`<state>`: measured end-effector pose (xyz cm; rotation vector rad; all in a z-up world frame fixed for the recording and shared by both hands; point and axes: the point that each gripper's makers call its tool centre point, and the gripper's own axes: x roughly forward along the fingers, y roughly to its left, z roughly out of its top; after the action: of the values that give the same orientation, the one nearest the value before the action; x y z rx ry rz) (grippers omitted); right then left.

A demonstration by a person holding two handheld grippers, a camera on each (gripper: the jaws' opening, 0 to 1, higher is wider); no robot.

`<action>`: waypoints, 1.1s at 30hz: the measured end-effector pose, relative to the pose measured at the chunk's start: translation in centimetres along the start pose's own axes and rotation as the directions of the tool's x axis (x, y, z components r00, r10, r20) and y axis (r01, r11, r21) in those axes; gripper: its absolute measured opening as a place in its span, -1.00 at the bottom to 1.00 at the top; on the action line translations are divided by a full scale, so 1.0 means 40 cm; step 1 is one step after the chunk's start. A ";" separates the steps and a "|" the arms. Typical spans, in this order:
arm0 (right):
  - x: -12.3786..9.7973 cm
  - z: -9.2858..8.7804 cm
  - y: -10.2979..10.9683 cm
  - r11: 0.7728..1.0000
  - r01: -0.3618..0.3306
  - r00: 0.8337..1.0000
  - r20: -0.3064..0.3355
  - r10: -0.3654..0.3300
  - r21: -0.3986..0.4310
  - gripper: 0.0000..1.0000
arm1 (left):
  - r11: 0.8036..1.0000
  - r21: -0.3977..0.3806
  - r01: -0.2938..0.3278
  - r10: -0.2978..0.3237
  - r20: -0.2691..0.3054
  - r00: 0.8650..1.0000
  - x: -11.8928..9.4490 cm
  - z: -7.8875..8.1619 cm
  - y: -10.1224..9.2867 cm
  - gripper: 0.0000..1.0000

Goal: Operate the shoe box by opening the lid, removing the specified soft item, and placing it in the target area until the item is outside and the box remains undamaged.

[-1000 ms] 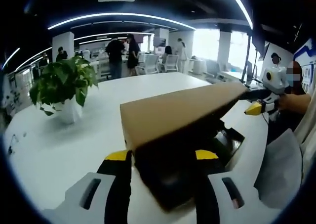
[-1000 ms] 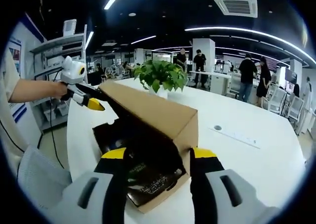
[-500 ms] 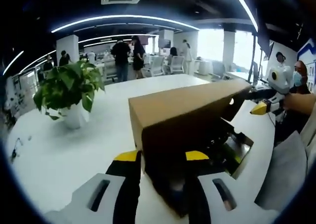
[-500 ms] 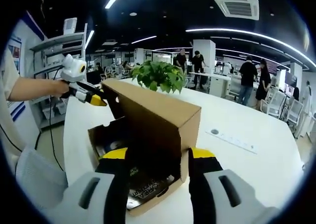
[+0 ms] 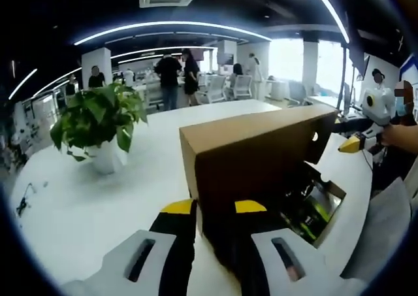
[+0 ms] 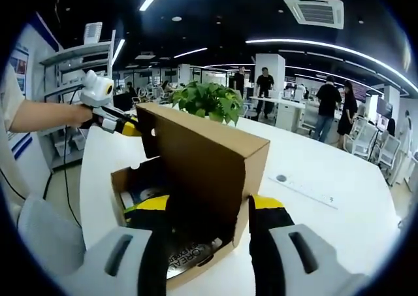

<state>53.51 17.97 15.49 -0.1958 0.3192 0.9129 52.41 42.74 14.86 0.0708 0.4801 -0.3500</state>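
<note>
A brown cardboard shoe box stands on the white table with its lid tilted up. In the left gripper view my left gripper has its jaws drawn in on the lid's near corner. The right gripper sits at the lid's far corner. In the right gripper view the lid rises steeply, and my right gripper stands with its jaws wide apart on either side of that corner. The left gripper touches the far end. Dark, glossy contents lie in the box base; I cannot make out the soft item.
A potted green plant stands on the table beyond the box, also the plant. A person's hand holds the left gripper. People, chairs and desks fill the office behind. Bare table surface spreads around the box.
The lid has swung further up, showing more of the box's inside. The left gripper's jaws have narrowed onto the lid's corner. The right gripper's jaws have kept their width.
</note>
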 end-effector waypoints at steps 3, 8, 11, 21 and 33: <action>0.005 0.003 -0.006 1.000 0.001 1.000 0.002 -0.001 -0.003 -0.15 | 1.000 0.002 -0.006 0.006 -0.001 1.000 0.006 0.005 0.008 -0.71; 0.013 0.007 -0.015 1.000 0.004 1.000 0.003 -0.004 -0.006 -0.15 | 1.000 0.006 -0.027 0.027 -0.001 1.000 0.018 0.013 0.023 -0.78; 0.018 0.009 -0.019 1.000 0.006 1.000 0.004 -0.006 -0.005 -0.15 | 0.999 0.000 -0.037 0.037 0.002 0.999 0.024 0.016 0.033 -0.82; 0.034 0.014 -0.037 1.000 0.015 1.000 0.003 -0.015 -0.011 -0.16 | 0.995 -0.007 -0.097 0.097 0.011 0.995 0.044 0.026 0.071 -1.00; 0.050 0.012 -0.056 0.997 0.065 0.998 -0.006 -0.066 -0.045 -0.15 | 0.991 -0.048 -0.123 0.124 0.019 0.992 0.060 0.034 0.091 -1.00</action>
<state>56.52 18.27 15.28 -0.2501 0.2979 0.8552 56.24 45.20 14.92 0.0505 0.4601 -0.2178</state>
